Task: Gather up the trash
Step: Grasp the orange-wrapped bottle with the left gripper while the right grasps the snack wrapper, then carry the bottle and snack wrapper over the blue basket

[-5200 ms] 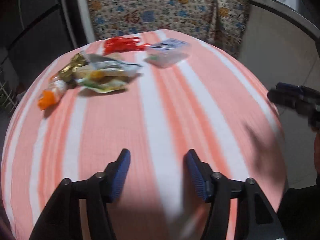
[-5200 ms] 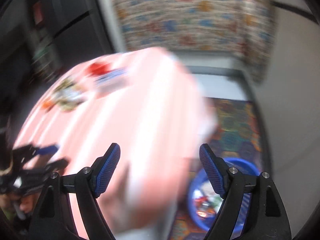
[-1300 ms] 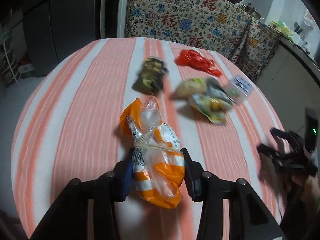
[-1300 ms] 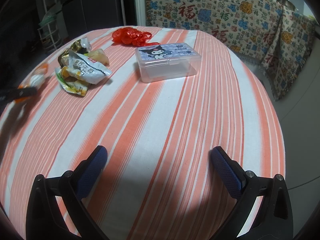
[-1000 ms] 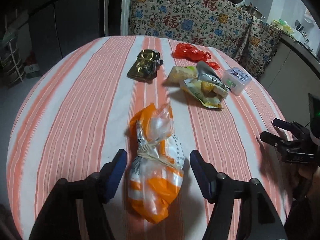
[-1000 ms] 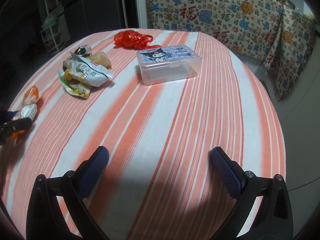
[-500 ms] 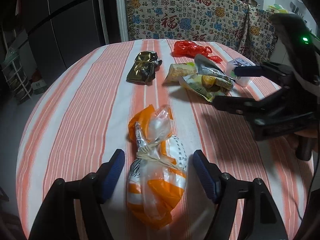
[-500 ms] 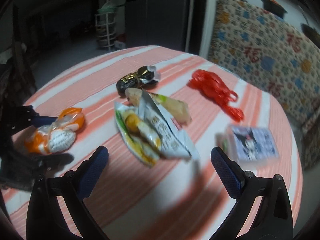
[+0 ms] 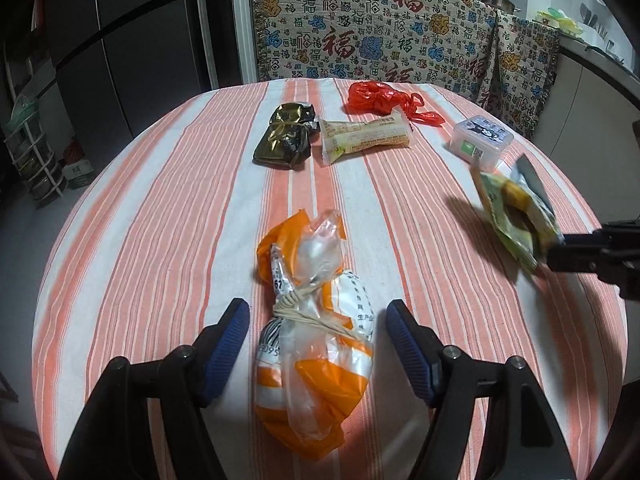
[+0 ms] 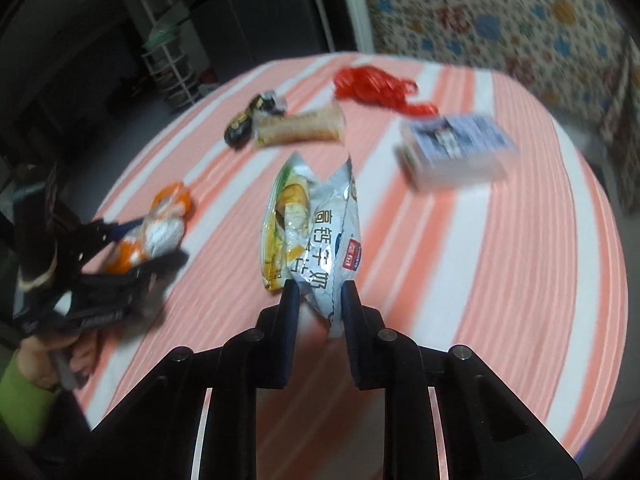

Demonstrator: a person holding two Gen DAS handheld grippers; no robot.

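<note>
My left gripper [image 9: 316, 322] is open, its fingers on either side of an orange and clear bag [image 9: 316, 332] lying on the striped tablecloth [image 9: 168, 216]. My right gripper [image 10: 318, 294] is shut on a green and grey snack packet [image 10: 316, 236] and holds it above the cloth; the packet shows at the right of the left wrist view [image 9: 516, 216]. Further back lie a dark foil wrapper [image 9: 286, 138], a beige snack bar wrapper [image 9: 364, 138] and a red plastic bag [image 9: 380, 100].
A clear lidded box with a cartoon label [image 9: 482, 142] stands at the right of the round table. A patterned cloth [image 9: 380, 40] hangs behind the table. A dark fridge [image 9: 120, 60] and a wire rack [image 9: 32, 152] stand at the left.
My right gripper has closed on the green and grey snack packet and lifted it off the cloth, to the right. My left gripper stays open around the orange bag.
</note>
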